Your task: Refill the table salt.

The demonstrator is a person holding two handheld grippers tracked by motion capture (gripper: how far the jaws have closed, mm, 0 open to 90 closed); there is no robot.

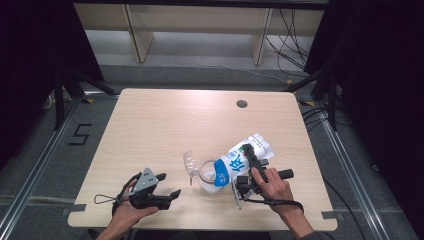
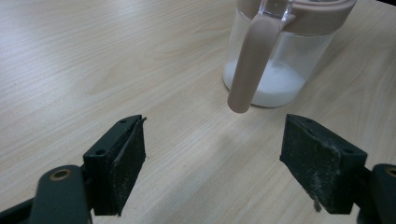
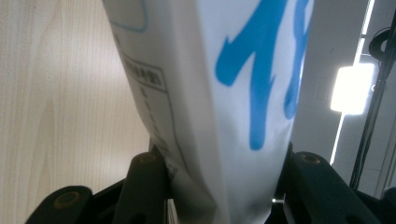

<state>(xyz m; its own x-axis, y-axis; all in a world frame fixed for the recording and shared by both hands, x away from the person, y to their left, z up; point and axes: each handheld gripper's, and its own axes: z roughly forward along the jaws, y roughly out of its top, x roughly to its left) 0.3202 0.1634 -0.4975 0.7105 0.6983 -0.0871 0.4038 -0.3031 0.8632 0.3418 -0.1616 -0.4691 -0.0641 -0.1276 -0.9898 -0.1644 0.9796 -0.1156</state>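
White powder, sugar or salt by the look of it, already sits in the bottom of the clear jar (image 2: 275, 56), so the pour is underway but nowhere near finished. From the left gripper view I'd guess the jar is maybe a quarter full, with plenty of empty glass above the pile.

The white bag with blue lettering (image 1: 243, 156) is tipped over the jar near the front middle of the pale wood bench (image 1: 165, 115), its mouth angled down toward the opening. The right hand-held gripper (image 1: 248, 172) is clamped on the bag's body; in the right gripper view both jaws squeeze the bag (image 3: 219, 107) from either side. The jar's clear flip lid (image 1: 190, 162) stands open on the left side, out of the way, and its tan rim and handle (image 2: 252, 65) face the other tool.

The left hand-held gripper (image 1: 167, 192) is resting on the bench well left of the jar, jaws spread wide with nothing between them, just bare wood.

What's left, as I read it: keep tipping until the jar has enough, set the bag upright, then probably snap the lid shut. The idle left tool could steady the jar by that handle if it starts to slide.
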